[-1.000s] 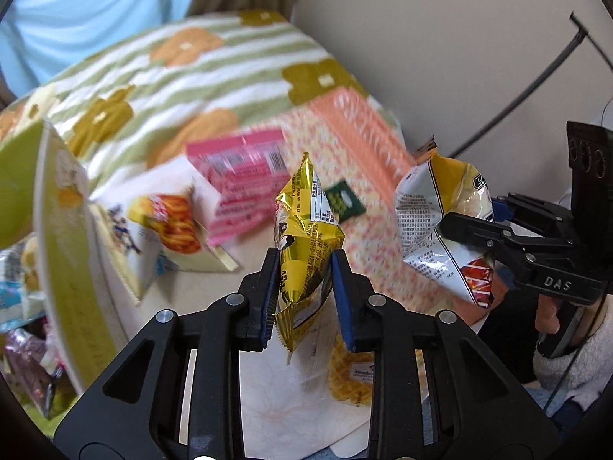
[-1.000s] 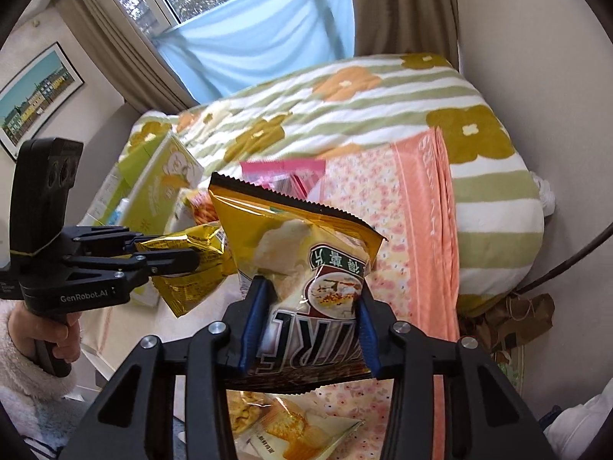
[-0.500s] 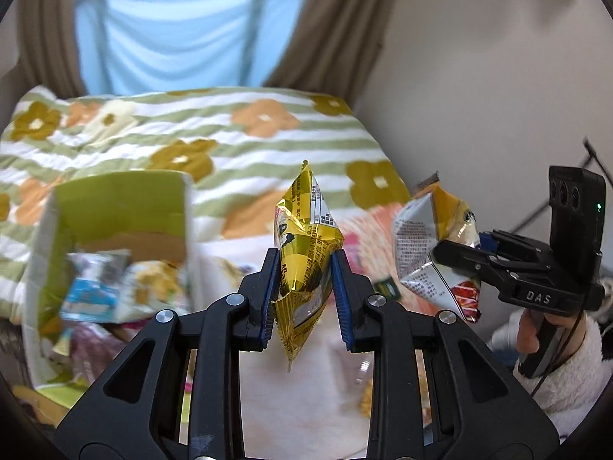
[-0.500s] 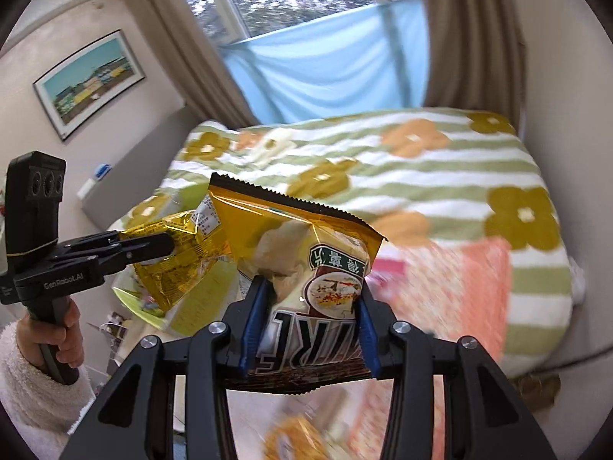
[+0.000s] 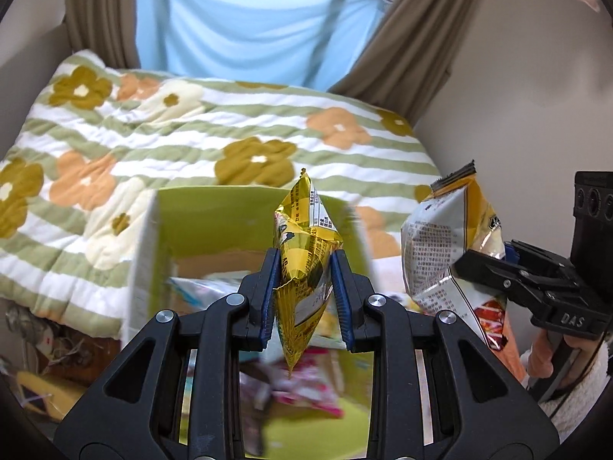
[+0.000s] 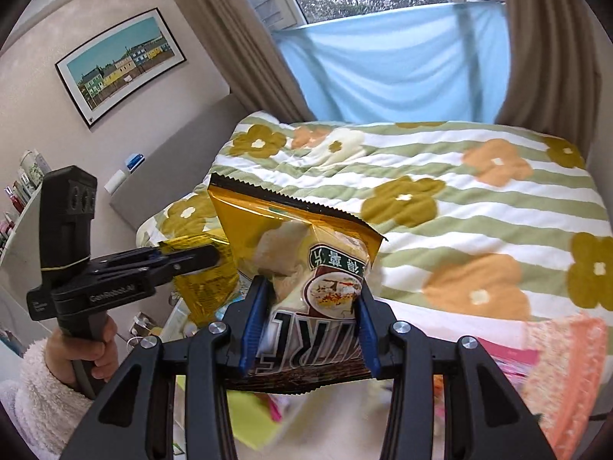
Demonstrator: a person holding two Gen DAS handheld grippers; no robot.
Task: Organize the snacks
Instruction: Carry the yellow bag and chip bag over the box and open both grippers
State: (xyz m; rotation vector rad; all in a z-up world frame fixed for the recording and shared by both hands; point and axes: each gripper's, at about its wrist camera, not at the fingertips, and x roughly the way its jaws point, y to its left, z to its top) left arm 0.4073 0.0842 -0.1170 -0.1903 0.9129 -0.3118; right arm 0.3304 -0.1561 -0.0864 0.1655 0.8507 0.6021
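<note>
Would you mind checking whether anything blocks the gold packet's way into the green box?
Nothing visible does: the left gripper holds the gold snack packet right at the open green box, with only snacks already inside.

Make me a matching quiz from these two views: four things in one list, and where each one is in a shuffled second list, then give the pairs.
Things
1. gold packet
2. chip bag
3. green box
4. framed picture

Places
A. on the wall
B. in the right gripper
C. below the left gripper, in front of the quilt
D. in the left gripper

Pairs: 1-D, 2-B, 3-C, 4-A
</note>
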